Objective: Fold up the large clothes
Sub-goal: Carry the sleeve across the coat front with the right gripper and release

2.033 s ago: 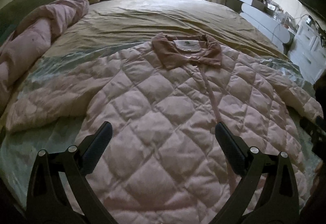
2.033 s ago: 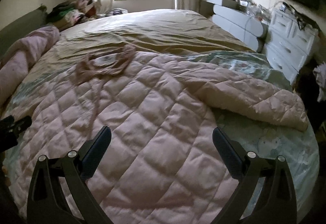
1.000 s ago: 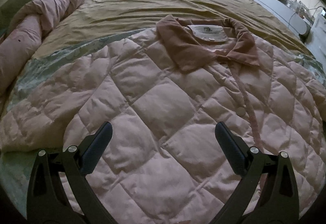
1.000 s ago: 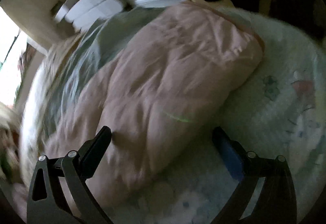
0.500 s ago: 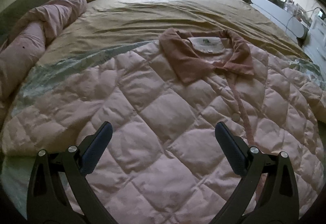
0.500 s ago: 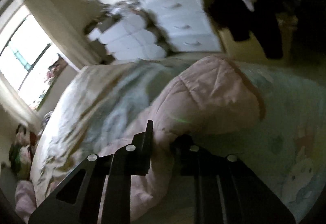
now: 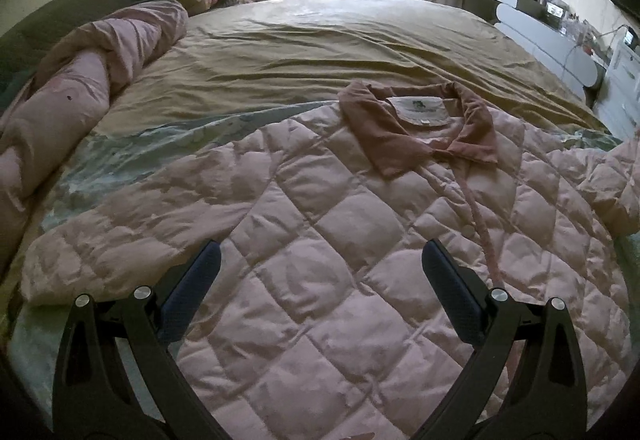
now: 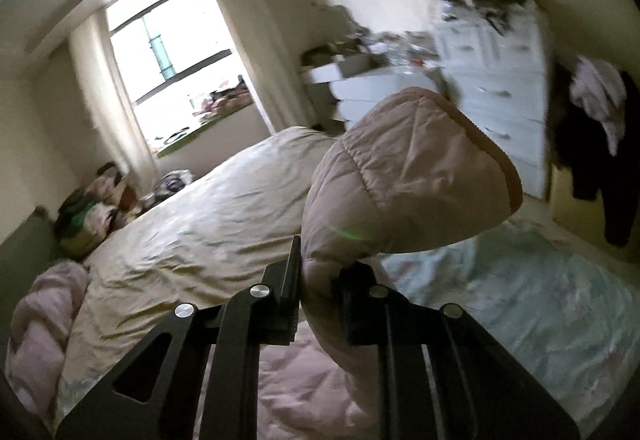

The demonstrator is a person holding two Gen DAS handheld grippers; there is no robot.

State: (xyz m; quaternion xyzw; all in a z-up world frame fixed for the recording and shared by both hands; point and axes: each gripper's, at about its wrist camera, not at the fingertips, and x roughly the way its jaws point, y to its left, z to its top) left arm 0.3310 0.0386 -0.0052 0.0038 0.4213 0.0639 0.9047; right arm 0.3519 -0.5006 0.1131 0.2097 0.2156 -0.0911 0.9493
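Observation:
A pale pink quilted jacket (image 7: 352,240) lies spread front-up on the bed, its darker pink collar (image 7: 416,128) toward the window. My left gripper (image 7: 320,280) hovers open above the jacket's chest, with nothing between its fingers. One sleeve lies flat to the left (image 7: 120,236). My right gripper (image 8: 320,280) is shut on the other sleeve (image 8: 400,180), whose cuff end is lifted clear of the bed and stands up past the fingers. In the left wrist view that raised sleeve (image 7: 616,176) shows at the right edge.
The bed carries a tan sheet (image 7: 340,40) and a light blue patterned cover (image 8: 520,300). A rolled pink duvet (image 7: 60,100) lies along the left side. White drawers (image 8: 500,80) and hanging dark clothes (image 8: 592,144) stand to the right of the bed.
My right gripper has shut on the sleeve end and lifted it off the bed while rolling upright. The left gripper has risen and drawn back a little, still open.

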